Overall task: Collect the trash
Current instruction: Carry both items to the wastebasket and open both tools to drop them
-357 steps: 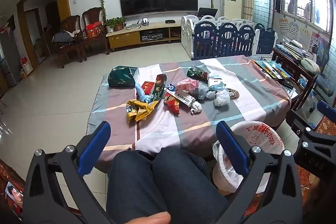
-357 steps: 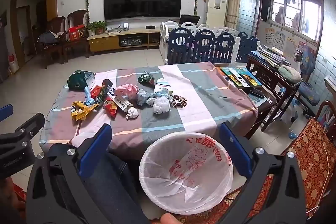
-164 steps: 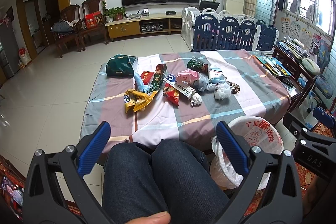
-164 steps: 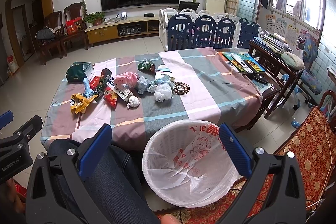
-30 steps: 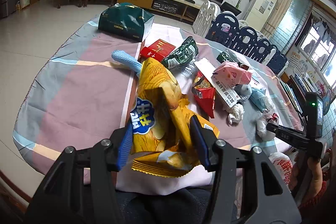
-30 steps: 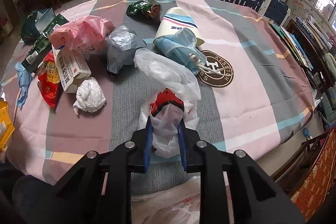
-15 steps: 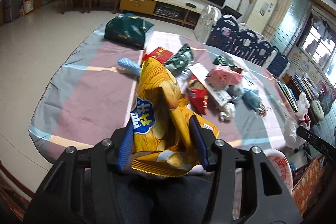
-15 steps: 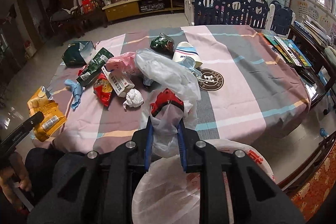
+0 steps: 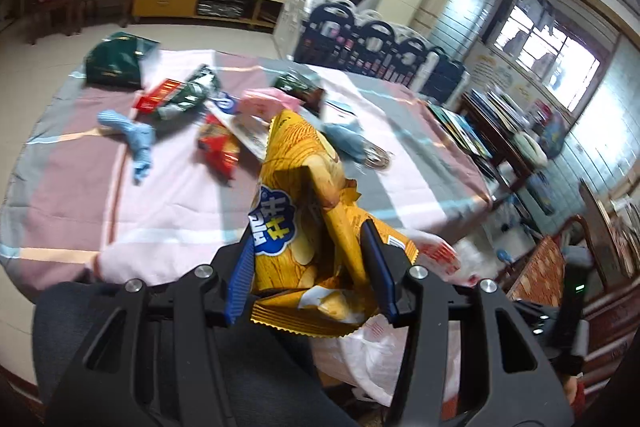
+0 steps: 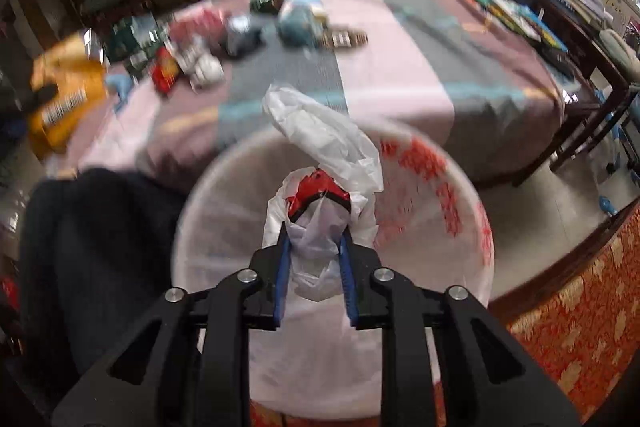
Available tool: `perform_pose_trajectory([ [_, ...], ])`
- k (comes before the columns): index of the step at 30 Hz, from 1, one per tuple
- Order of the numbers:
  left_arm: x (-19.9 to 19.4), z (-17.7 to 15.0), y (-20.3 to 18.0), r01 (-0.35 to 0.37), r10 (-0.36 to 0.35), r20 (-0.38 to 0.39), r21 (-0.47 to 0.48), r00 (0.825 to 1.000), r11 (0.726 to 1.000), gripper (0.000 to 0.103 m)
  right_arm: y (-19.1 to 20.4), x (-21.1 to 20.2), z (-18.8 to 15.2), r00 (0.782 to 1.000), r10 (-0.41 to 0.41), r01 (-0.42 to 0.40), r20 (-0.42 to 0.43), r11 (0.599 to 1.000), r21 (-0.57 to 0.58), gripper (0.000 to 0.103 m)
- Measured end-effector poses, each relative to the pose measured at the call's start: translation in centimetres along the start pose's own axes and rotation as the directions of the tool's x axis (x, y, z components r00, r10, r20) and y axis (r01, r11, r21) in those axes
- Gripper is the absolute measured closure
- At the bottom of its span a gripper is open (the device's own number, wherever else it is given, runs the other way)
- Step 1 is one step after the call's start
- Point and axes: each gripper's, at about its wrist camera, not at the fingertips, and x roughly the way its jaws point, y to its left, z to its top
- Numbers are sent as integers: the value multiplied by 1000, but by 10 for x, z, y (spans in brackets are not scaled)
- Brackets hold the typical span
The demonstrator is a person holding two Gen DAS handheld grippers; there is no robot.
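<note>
Right gripper (image 10: 314, 269) clenched on one white plastic bag (image 10: 320, 187) held over the lined trash bin's rim (image 10: 472, 203) at the table edge (image 10: 360, 123) – left gripper (image 9: 308, 275) grips one yellow chip bag (image 9: 304, 219) above the lap

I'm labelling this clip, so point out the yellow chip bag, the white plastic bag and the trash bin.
yellow chip bag (image 9: 296, 227), left wrist view, on its blue logo.
white plastic bag (image 10: 320, 143), right wrist view, on its upper crumpled part.
trash bin (image 10: 436, 187), right wrist view, on the liner's red print.
</note>
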Motion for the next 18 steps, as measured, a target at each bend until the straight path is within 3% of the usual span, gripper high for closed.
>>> perform_pose_trajectory([
  [1, 5, -3, -9, 23, -22, -19, 22, 1000, 1000, 51, -1, 4, -5, 1000, -10, 10, -26, 1000, 1, 63],
  [3, 15, -10, -25, 53, -50, -56, 56, 997, 997, 51, -10, 0, -8, 1000, -24, 24, -12, 999, 27, 39],
  [6, 30, -22, -50, 106, -93, -118, 103, 989, 989, 50, -36, -26, 0, 995, -24, 11, 97, 991, 132, 26],
  [8, 42, -31, -68, 186, -158, -185, 142, 970, 972, 48, -56, -47, 5, 985, -31, -4, 169, 980, 201, 19],
  [10, 55, -41, -86, 297, -241, -271, 188, 932, 936, 31, -68, -60, 8, 974, -40, -14, 221, 972, 237, 17],
  [12, 63, -47, -96, 332, -259, -314, 208, 914, 920, 16, -77, -75, 10, 960, -65, -9, 273, 965, 260, 13],
  [15, 67, -50, -95, 308, -236, -309, 212, 922, 928, 10, -83, -89, 7, 940, -87, -11, 330, 959, 284, 10],
  [18, 63, -44, -73, 273, -234, -248, 134, 940, 953, 7, -81, -98, 5, 913, -112, -10, 392, 955, 297, 3],
])
